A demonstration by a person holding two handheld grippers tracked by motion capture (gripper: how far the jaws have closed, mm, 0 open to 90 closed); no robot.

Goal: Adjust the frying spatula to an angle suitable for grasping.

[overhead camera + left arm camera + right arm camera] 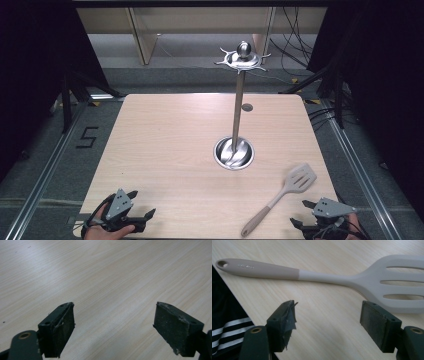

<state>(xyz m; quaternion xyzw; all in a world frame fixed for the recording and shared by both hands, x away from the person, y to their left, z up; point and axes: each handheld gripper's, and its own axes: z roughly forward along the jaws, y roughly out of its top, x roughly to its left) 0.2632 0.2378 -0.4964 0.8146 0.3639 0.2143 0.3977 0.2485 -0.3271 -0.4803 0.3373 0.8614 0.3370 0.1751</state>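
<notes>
With both grippers open and empty, the right gripper [306, 214] sits at lower right beside the untouched slotted spatula [280, 196], the left gripper [142, 210] at lower left, the utensil stand [235, 152] bare.

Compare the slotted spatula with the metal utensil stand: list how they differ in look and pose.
The spatula lies flat near the table's front right; the stand rises upright from its round base at the middle. The spatula is matte beige and grey with a slotted blade; the stand is shiny metal with a ball-topped hook ring. Both rest untouched on the wooden table.
</notes>
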